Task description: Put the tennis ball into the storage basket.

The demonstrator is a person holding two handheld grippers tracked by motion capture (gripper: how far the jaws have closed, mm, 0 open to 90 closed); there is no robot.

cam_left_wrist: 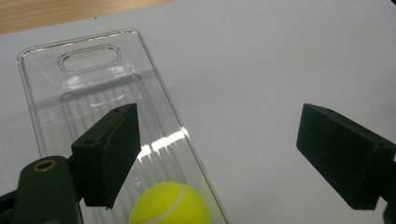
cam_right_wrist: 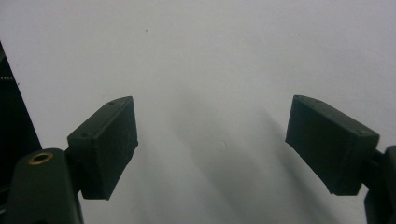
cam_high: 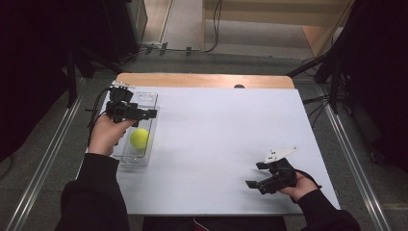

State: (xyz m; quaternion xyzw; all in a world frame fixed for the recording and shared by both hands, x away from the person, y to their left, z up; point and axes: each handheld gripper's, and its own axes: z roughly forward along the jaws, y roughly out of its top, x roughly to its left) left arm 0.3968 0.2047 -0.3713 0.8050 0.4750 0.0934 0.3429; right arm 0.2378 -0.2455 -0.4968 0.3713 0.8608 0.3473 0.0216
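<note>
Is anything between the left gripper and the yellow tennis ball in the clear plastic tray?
Nothing visible. The left gripper hangs open above the yellow tennis ball, which lies uncovered in the clear plastic tray.

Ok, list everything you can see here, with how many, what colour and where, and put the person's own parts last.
Tennis ball: one, yellow-green, lying inside the clear tray near its near end.
Tray: one, clear plastic with a handle slot at the far end, at the left edge of the table.
Table: one, white surface with a wooden strip along the far edge.
Floor rails: two, metal, one either side of the table.
Cables: several, black, on the floor beyond the table.
Left gripper: one, black, above the tray, jaws open and holding nothing.
Right gripper: one, black with a grey plate on top, over the near right of the table, jaws open and holding nothing.
Sleeves: two, black, entering from the bottom.
</note>
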